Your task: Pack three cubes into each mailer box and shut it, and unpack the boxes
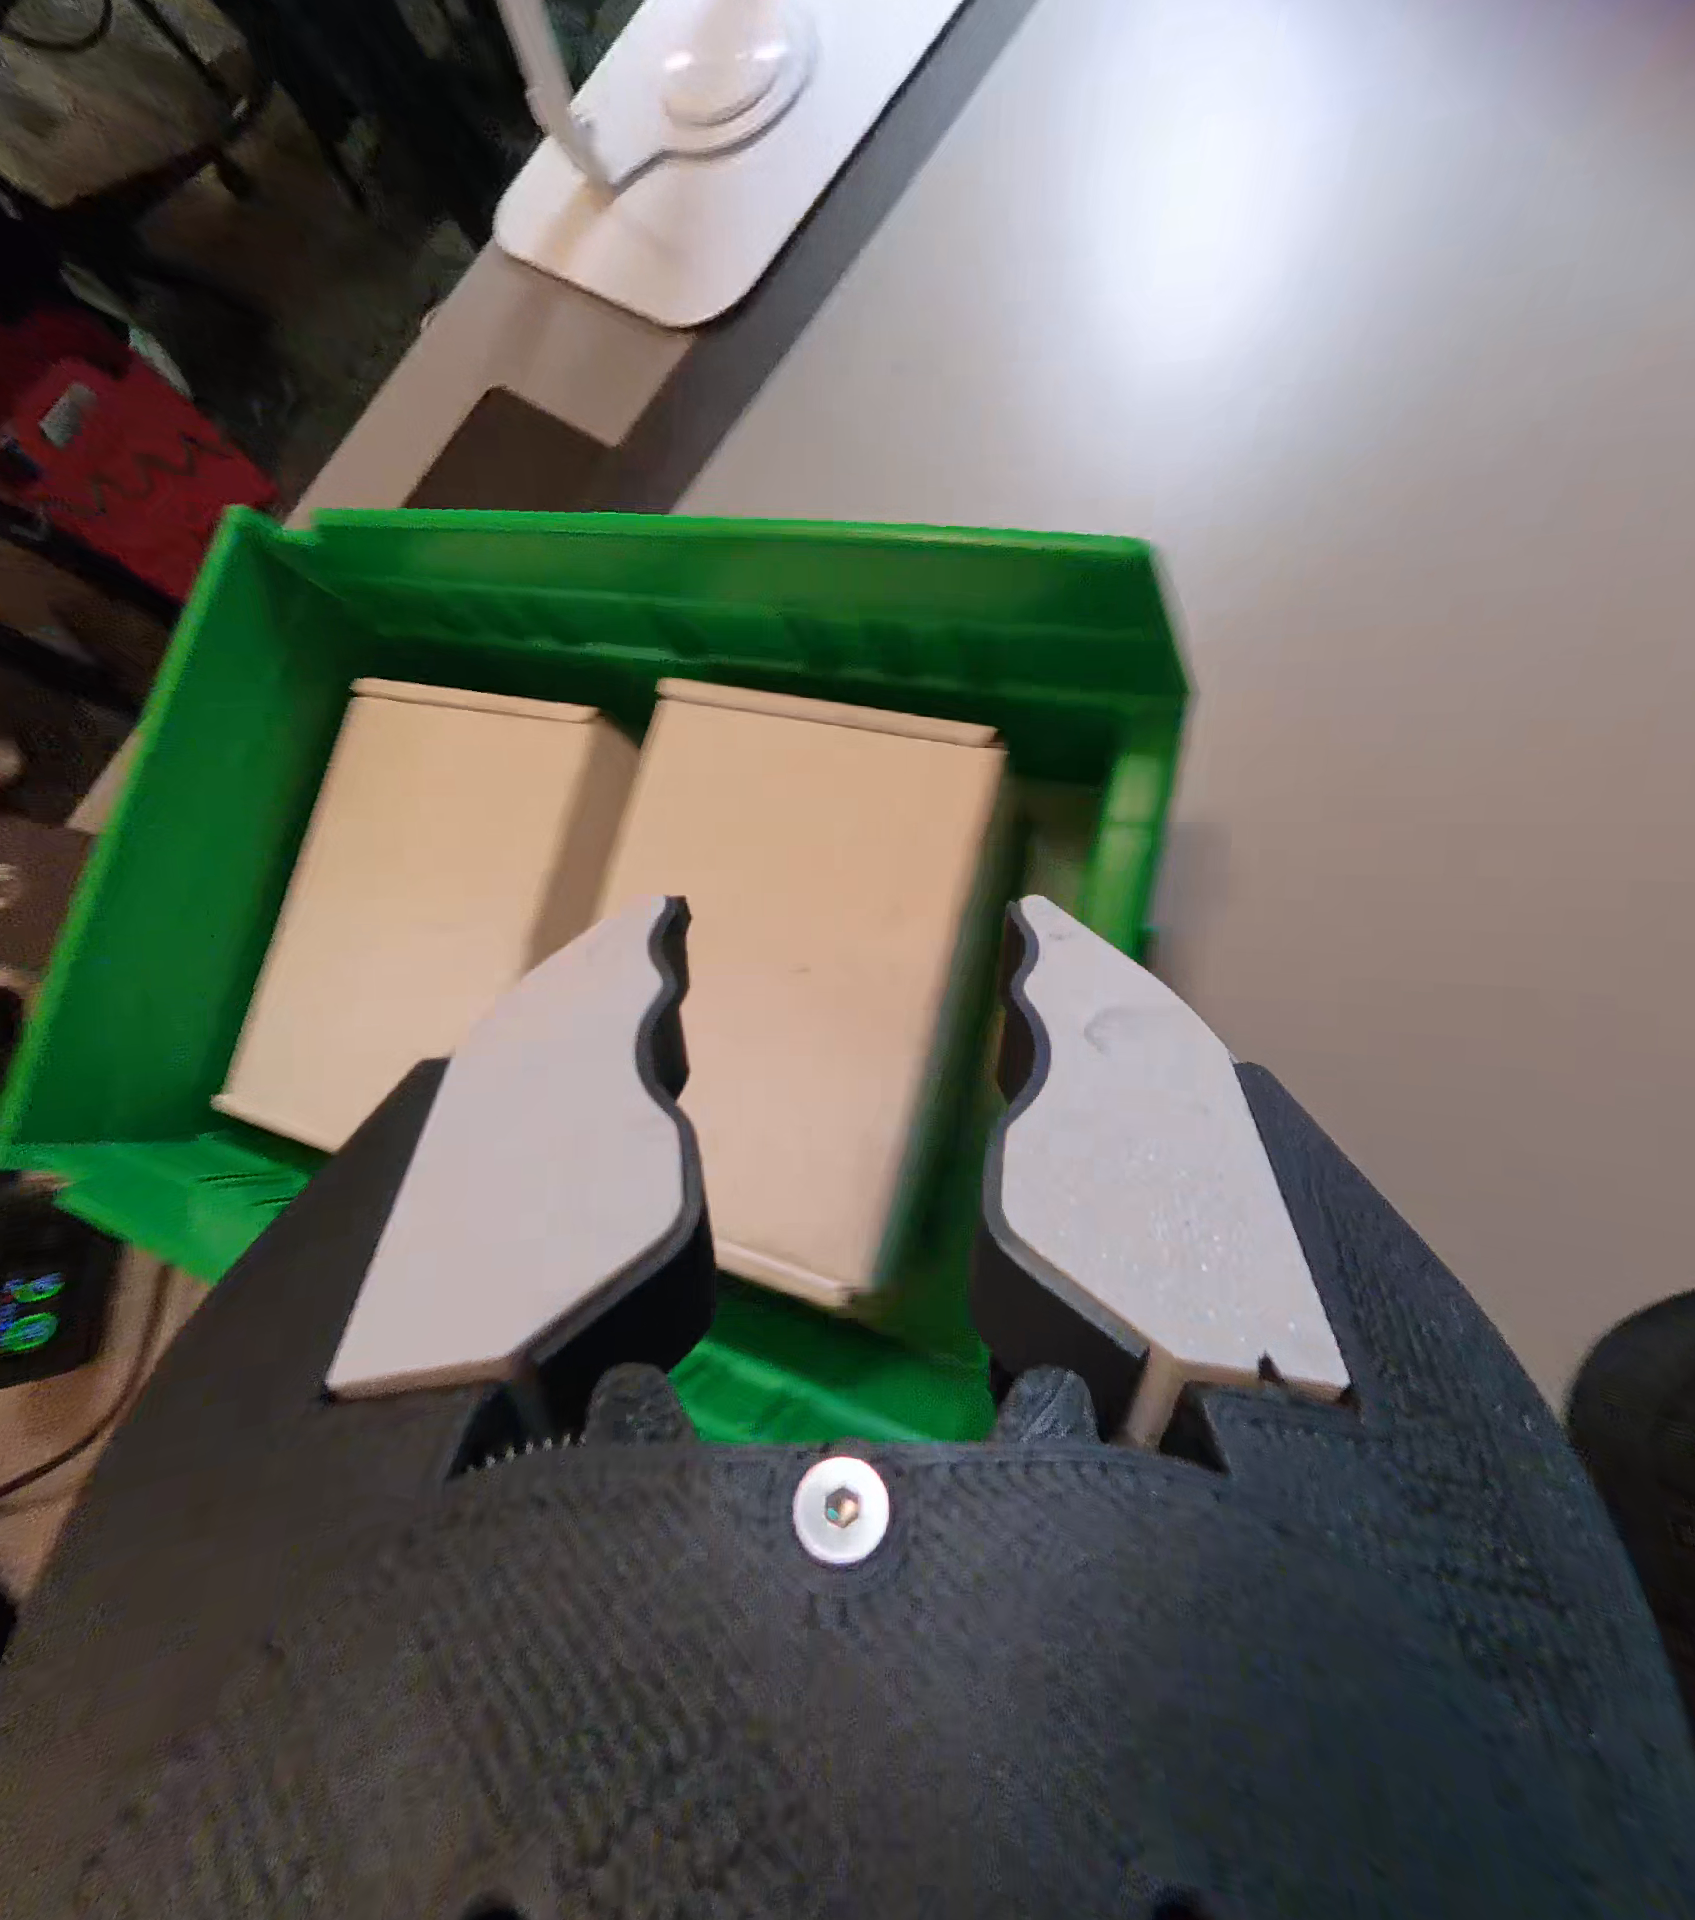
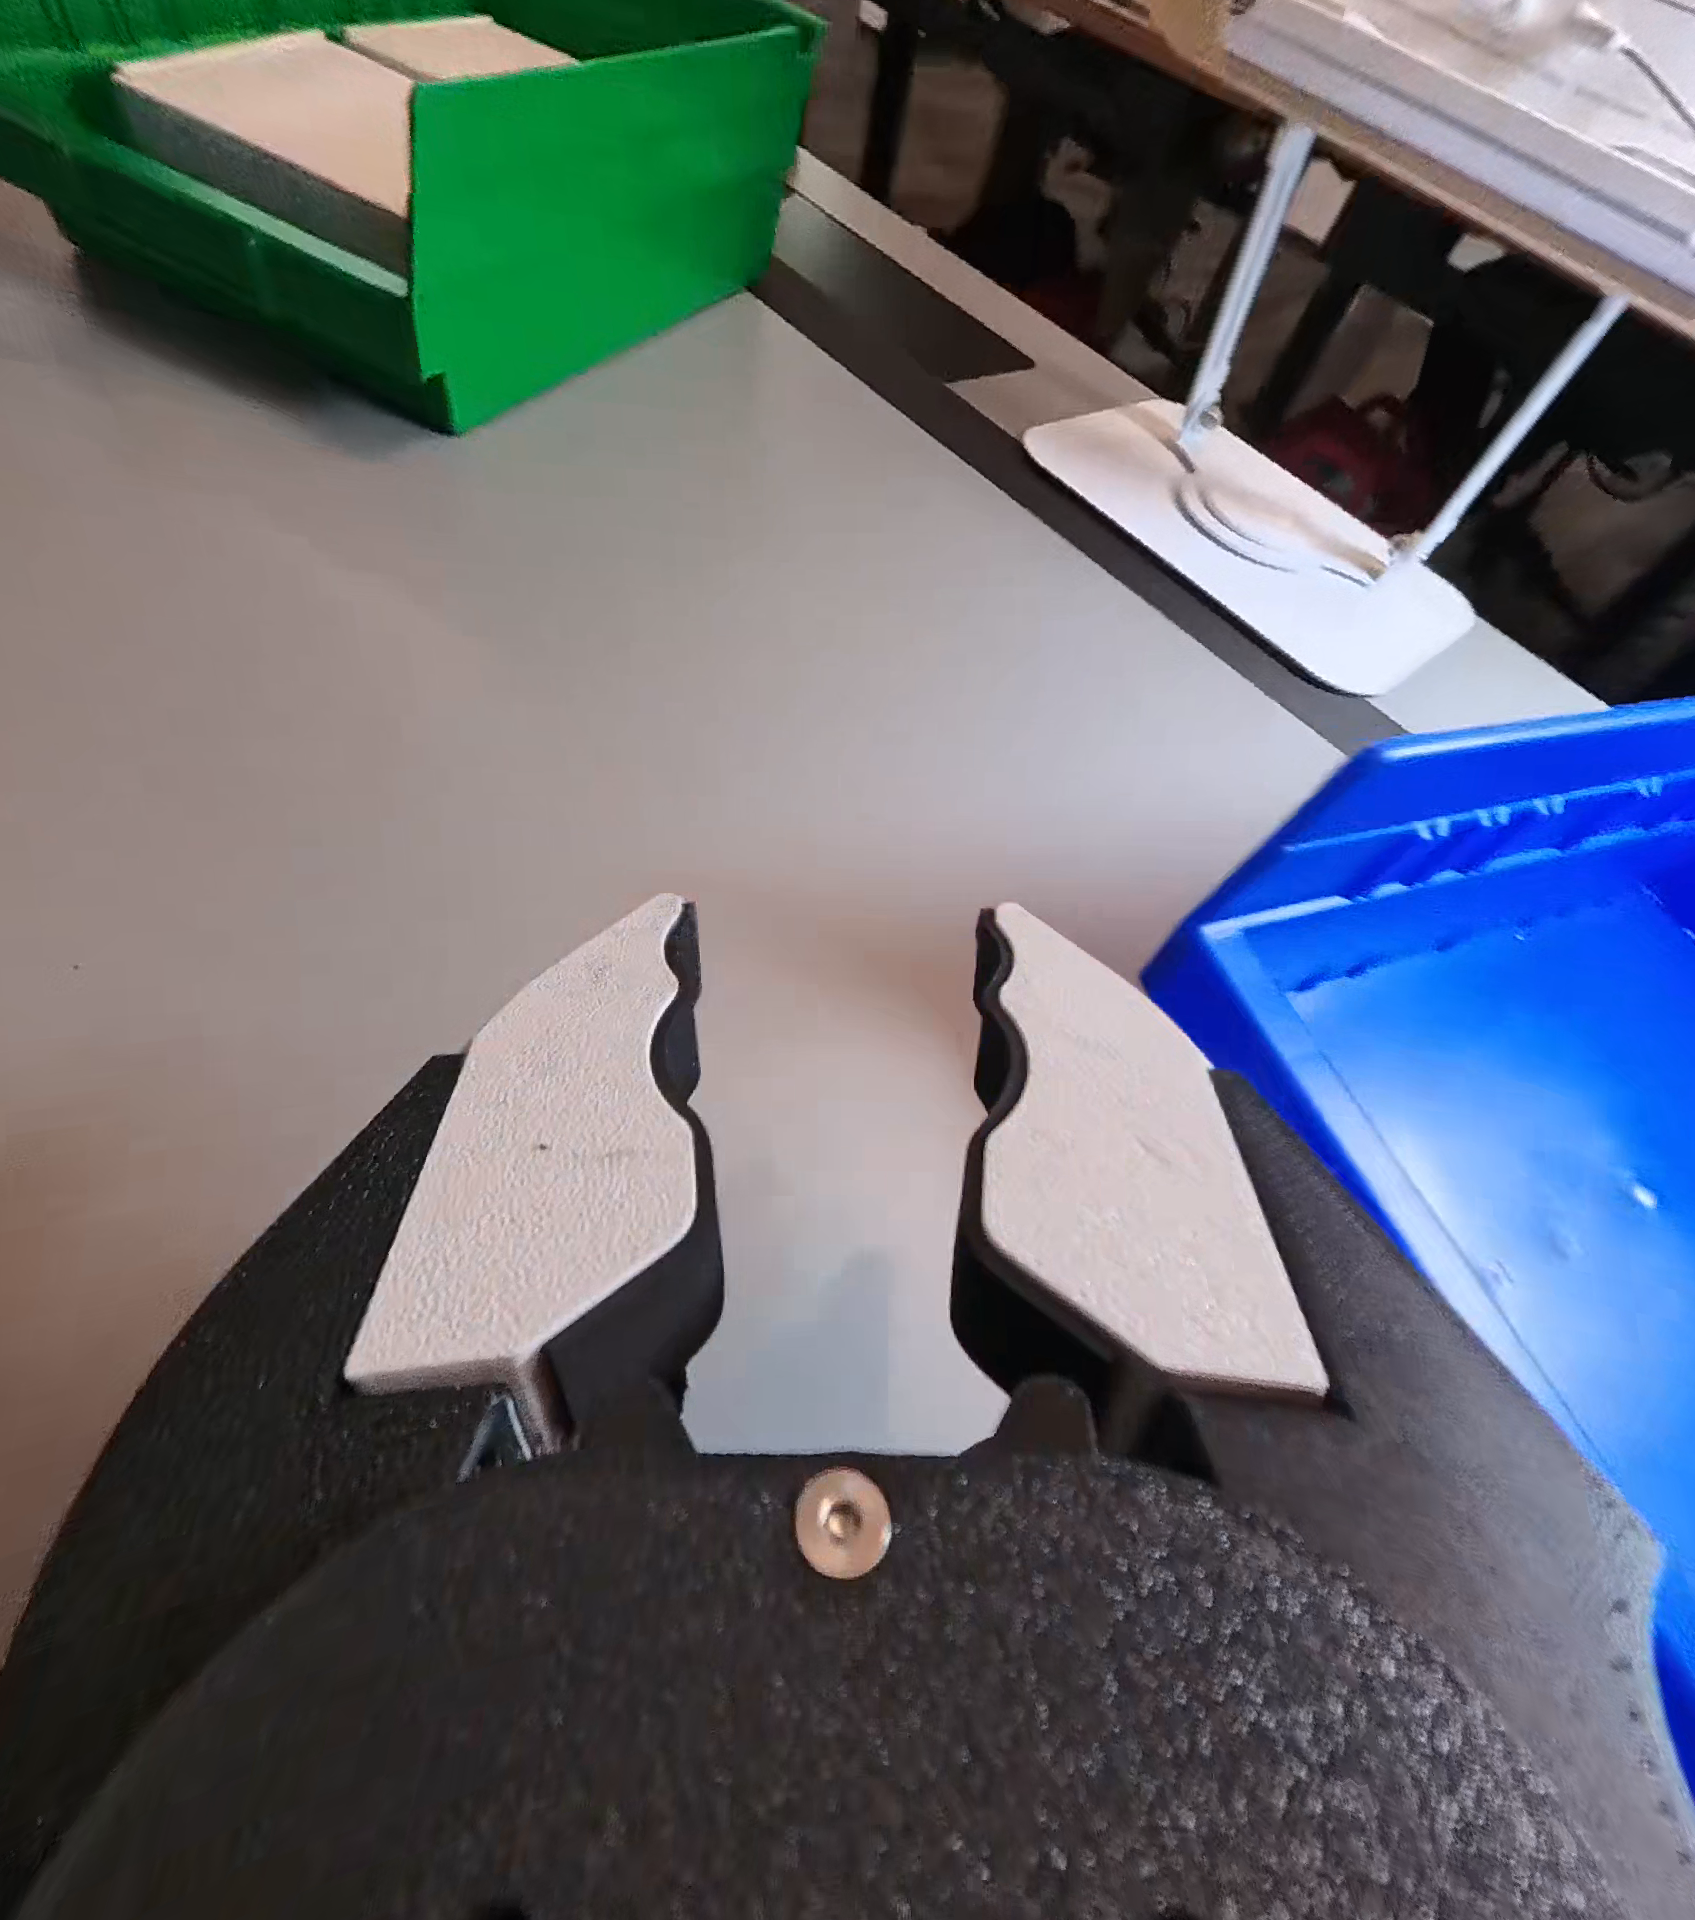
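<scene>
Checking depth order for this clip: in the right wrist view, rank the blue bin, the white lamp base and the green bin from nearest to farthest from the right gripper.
1. Blue bin: right beside the right gripper, just off its right finger.
2. White lamp base: ahead and right, at the table's far edge.
3. Green bin: far ahead and left, holding two mailer boxes.

The last two are fairly close to call.

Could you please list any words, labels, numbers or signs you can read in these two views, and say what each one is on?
None can be read.
Small dark device beside the green bin: lit green and blue marks on its screen, too blurred to read.
Red item off the table: a small pale label, too small to read.
Two mailer boxes, blue bin and lamp base: no markings visible.
</scene>
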`<state>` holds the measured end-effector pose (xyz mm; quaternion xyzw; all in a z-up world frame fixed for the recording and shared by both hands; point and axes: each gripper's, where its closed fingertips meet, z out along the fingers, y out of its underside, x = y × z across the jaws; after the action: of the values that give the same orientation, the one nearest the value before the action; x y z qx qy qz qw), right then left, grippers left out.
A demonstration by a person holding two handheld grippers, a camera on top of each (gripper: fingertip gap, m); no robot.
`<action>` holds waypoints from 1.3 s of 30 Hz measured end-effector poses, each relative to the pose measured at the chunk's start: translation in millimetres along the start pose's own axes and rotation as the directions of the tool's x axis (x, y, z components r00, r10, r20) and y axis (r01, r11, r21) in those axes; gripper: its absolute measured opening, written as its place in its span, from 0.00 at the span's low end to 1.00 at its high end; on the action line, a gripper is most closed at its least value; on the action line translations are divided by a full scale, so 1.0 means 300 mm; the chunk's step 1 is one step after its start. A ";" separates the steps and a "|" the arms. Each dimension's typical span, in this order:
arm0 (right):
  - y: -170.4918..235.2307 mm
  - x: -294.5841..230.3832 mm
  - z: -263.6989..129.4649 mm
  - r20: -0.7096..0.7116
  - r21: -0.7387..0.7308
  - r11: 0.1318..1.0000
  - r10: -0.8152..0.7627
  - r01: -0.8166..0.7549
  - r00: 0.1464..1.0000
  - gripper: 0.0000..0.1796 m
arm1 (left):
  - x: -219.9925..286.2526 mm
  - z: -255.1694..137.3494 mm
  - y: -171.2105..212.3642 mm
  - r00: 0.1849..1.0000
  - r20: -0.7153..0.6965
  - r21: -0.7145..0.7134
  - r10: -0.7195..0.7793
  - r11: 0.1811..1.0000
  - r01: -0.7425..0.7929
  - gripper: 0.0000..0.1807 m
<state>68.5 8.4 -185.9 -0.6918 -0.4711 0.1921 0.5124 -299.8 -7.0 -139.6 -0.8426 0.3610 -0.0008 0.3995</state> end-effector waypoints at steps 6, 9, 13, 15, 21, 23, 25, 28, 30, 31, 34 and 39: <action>0.006 -0.049 0.028 0.044 0.024 1.000 -0.017 0.016 0.999 0.29 | -0.335 0.061 0.040 0.998 0.060 -0.219 -0.023 0.975 0.035 0.34; 0.015 -0.047 0.024 0.052 0.033 0.999 0.001 -0.003 0.999 0.28 | -0.442 0.121 0.080 0.998 0.059 -0.315 -0.017 0.948 0.035 0.37; 0.030 -0.034 0.011 0.055 0.035 0.999 0.029 -0.031 0.998 0.28 | -0.485 0.206 0.117 0.999 -0.020 -0.400 -0.039 0.916 0.027 0.43; 0.031 -0.028 0.007 0.063 0.042 0.998 0.049 -0.052 0.997 0.28 | -0.494 0.239 0.134 0.997 -0.052 -0.437 -0.053 0.899 0.025 0.45; 0.012 -0.012 0.005 0.079 0.071 0.994 0.082 -0.087 0.994 0.28 | -0.495 0.312 0.177 0.988 -0.147 -0.524 -0.045 0.851 -0.040 0.54; 0.014 -0.007 0.006 0.080 0.073 0.993 0.092 -0.098 0.993 0.28 | -0.486 0.327 0.201 0.982 -0.180 -0.573 -0.051 0.817 -0.062 0.58; 0.019 -0.003 0.006 0.080 0.068 0.992 0.098 -0.103 0.992 0.28 | -0.477 0.342 0.230 0.976 -0.210 -0.615 -0.054 0.783 -0.089 0.61; 0.020 -0.001 0.001 0.083 0.070 0.991 0.104 -0.110 0.991 0.28 | -0.473 0.367 0.266 0.971 -0.234 -0.659 -0.048 0.743 -0.122 0.64; 0.018 -0.002 -0.004 0.087 0.073 0.991 0.107 -0.113 0.990 0.28 | -0.472 0.373 0.267 0.969 -0.245 -0.667 -0.044 0.732 -0.136 0.64; 0.016 -0.003 -0.006 0.090 0.077 0.991 0.107 -0.114 0.990 0.28 | -0.473 0.374 0.266 0.968 -0.247 -0.669 -0.041 0.730 -0.140 0.64; 0.012 -0.007 -0.009 0.094 0.080 0.990 0.104 -0.112 0.990 0.28 | -0.474 0.374 0.266 0.969 -0.245 -0.661 -0.037 0.738 -0.139 0.63; 0.005 -0.007 -0.017 0.094 0.091 0.990 0.098 -0.106 0.991 0.28 | -0.458 0.360 0.242 0.970 -0.238 -0.631 -0.051 0.767 -0.115 0.63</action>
<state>72.0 4.0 -185.8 -0.6806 -0.4477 0.2710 0.5128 -414.2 119.0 -222.6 -0.9153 0.3998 0.0268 0.0415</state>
